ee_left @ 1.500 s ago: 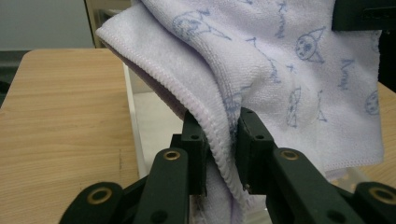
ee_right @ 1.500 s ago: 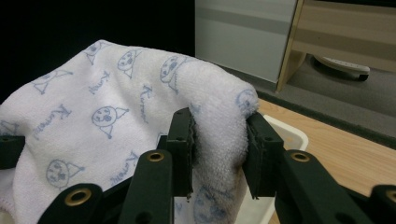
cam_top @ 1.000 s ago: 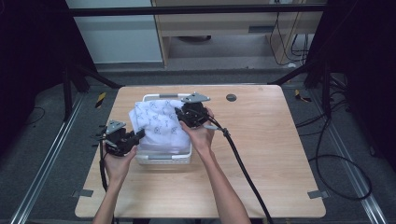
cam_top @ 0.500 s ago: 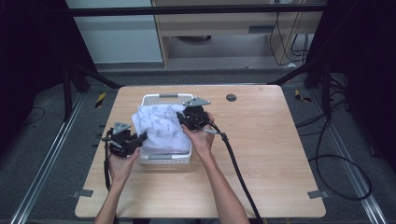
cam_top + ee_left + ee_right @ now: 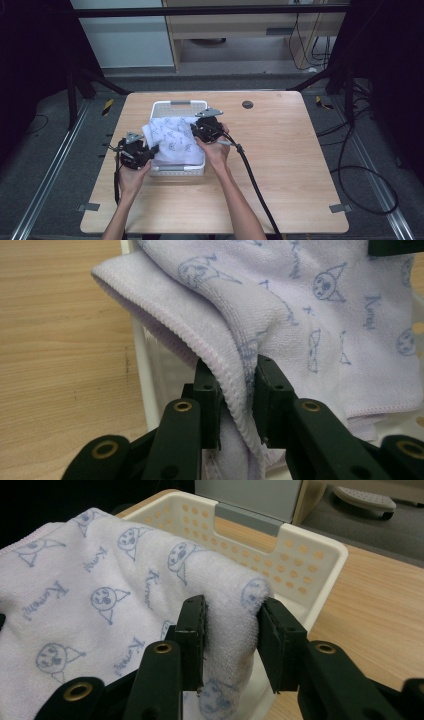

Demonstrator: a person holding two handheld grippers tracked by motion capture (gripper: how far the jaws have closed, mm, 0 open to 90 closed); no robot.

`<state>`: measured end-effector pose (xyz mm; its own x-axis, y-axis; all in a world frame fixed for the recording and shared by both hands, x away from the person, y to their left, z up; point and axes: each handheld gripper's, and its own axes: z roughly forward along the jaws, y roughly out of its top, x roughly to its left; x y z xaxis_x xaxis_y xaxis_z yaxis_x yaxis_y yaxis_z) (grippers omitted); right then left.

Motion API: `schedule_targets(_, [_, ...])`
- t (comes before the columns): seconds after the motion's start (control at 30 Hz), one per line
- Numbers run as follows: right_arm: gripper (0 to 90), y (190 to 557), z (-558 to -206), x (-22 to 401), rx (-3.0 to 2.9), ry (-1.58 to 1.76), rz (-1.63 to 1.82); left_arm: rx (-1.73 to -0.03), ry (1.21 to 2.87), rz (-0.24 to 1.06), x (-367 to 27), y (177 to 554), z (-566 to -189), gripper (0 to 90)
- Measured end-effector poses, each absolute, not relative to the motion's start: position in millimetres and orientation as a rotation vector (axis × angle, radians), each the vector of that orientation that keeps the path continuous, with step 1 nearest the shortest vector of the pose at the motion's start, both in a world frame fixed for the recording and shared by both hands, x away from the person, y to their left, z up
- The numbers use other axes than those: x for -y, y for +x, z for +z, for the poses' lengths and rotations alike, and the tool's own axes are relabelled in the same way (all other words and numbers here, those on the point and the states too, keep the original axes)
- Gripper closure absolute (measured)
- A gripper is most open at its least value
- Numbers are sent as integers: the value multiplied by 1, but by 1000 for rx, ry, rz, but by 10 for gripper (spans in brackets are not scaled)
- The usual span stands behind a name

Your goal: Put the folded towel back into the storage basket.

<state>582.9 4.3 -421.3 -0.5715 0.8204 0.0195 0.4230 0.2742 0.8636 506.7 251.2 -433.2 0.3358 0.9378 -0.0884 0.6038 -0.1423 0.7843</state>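
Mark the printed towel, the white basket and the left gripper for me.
printed towel (image 5: pixel 175 140), high view, middle of the cloth
white basket (image 5: pixel 300 550), right gripper view, perforated far wall
left gripper (image 5: pixel 235 390), left gripper view, between its fingertips, on pinched towel hem

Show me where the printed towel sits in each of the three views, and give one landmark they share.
High view: the towel lies centre-left, draped over the white basket.
Left gripper view: it spreads from top centre to right, its folded hem pinched between the jaws.
Right gripper view: it covers the left half, a fold between the jaws.
Shared landmark: the white basket.
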Motion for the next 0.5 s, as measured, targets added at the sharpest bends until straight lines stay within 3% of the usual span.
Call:
schedule_targets(0.27, [681, 583, -422, -4, -2118, 1111, 1224, -1369, 1864, 552, -251, 509, -436, 726])
schedule_targets(0.5, [674, 580, -415, -1, -2114, 1098, 1235, -1367, 1806, 641, -256, 506, -429, 607])
